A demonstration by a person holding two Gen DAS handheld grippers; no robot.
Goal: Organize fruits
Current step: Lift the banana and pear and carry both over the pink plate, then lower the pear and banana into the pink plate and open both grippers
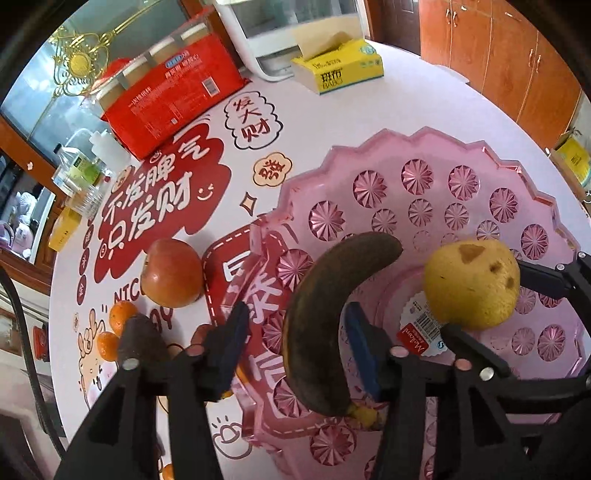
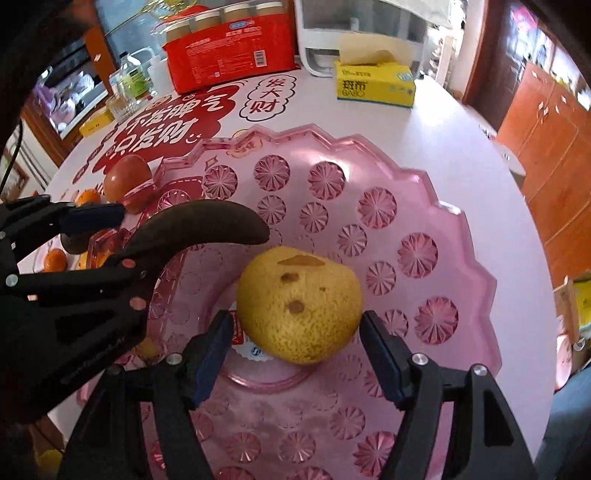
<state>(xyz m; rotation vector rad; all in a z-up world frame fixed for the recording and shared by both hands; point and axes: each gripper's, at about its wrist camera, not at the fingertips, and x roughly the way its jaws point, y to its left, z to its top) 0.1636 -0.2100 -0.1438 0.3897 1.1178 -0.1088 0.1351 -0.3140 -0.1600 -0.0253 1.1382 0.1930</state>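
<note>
A pink plastic fruit tray (image 1: 517, 177) (image 2: 461, 229) lies on the table. My left gripper (image 1: 295, 343) is open around a dark overripe banana (image 1: 325, 306) over the tray's left side; the banana also shows in the right wrist view (image 2: 207, 221). Whether it rests on the tray or against one pad I cannot tell. My right gripper (image 2: 295, 350) is open around a yellow spotted pear (image 2: 299, 306) (image 1: 472, 284) in the tray's middle, pads just clear of it. A red apple (image 1: 171, 273) (image 2: 127, 177) and small oranges (image 1: 122, 314) lie left of the tray.
A red carton (image 1: 173, 92) (image 2: 229, 48), a yellow tissue box (image 1: 340, 66) (image 2: 373, 85), a white appliance (image 1: 295, 22) and bottles (image 1: 77, 173) stand at the table's far side. Wooden cabinets (image 1: 498, 55) stand behind on the right. A dark fruit (image 1: 140, 336) lies by the oranges.
</note>
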